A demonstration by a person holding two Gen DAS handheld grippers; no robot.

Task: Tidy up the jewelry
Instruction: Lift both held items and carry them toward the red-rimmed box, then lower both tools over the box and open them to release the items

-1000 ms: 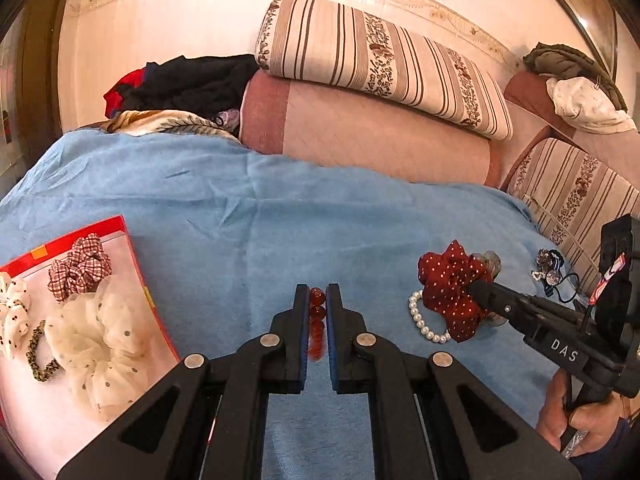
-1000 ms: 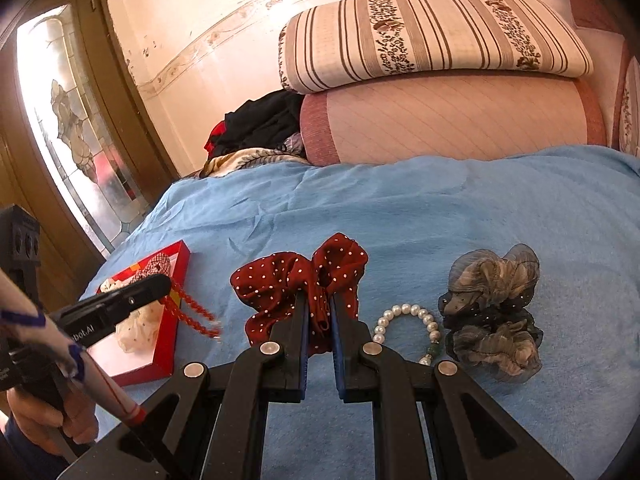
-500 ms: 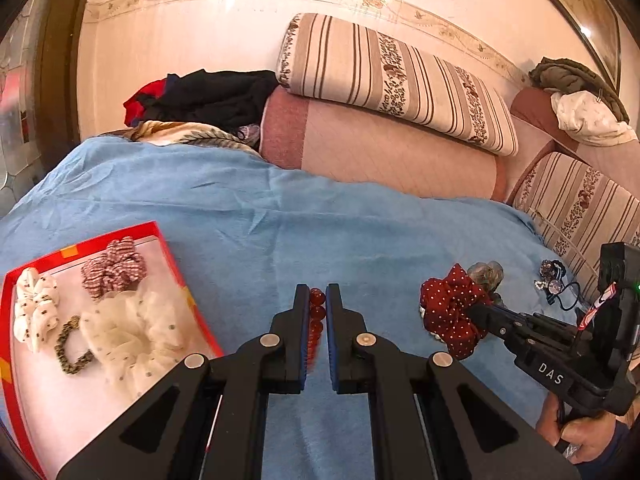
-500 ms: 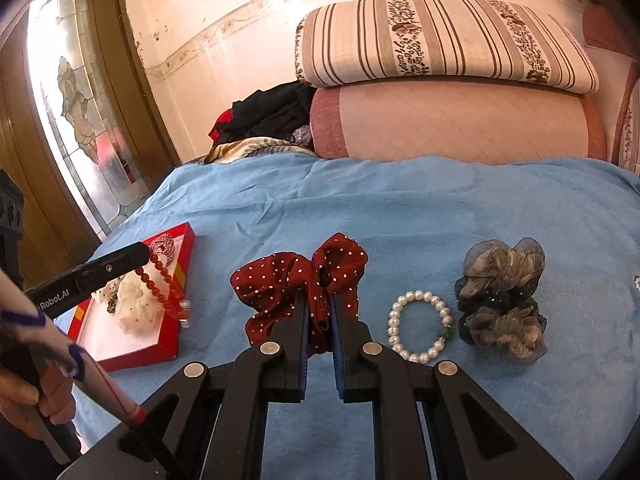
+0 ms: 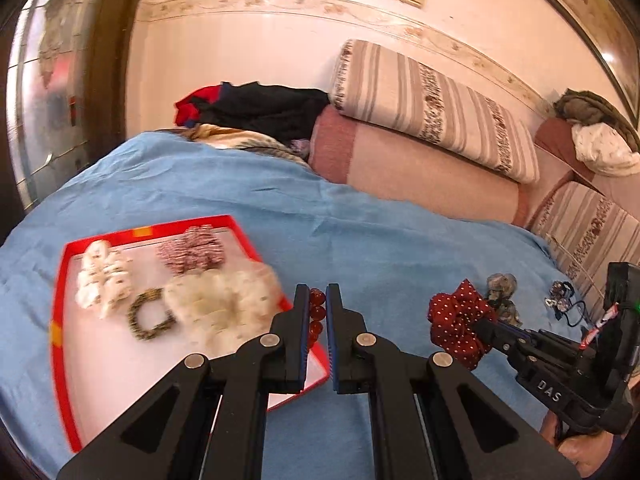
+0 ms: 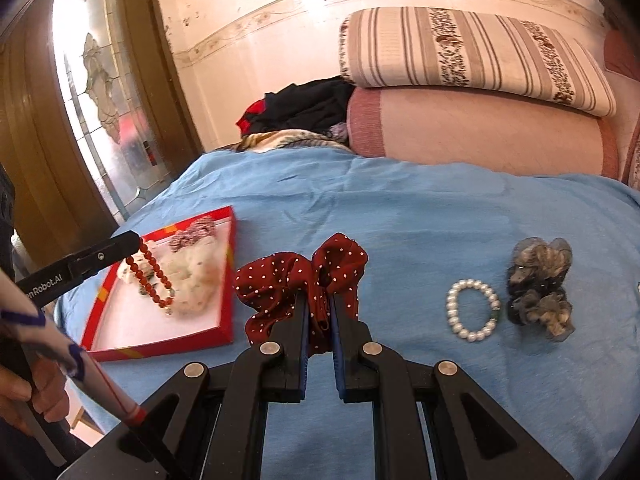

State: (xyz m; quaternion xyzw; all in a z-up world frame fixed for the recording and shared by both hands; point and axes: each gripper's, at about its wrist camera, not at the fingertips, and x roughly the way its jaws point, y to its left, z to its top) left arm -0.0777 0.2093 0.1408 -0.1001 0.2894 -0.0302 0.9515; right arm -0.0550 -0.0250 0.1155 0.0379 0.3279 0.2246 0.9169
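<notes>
Right wrist view: right claw [image 6: 319,312] clamped on red dotted scrunchie [image 6: 300,280]; left claw [image 6: 138,245] pinches red bead bracelet [image 6: 152,276] above red tray [image 6: 160,346].

Warm daylight glares through the glass door [image 6: 100,92]; fisheye bends the edges, and the red tray [image 5: 64,280] is motion-blurred.
</notes>
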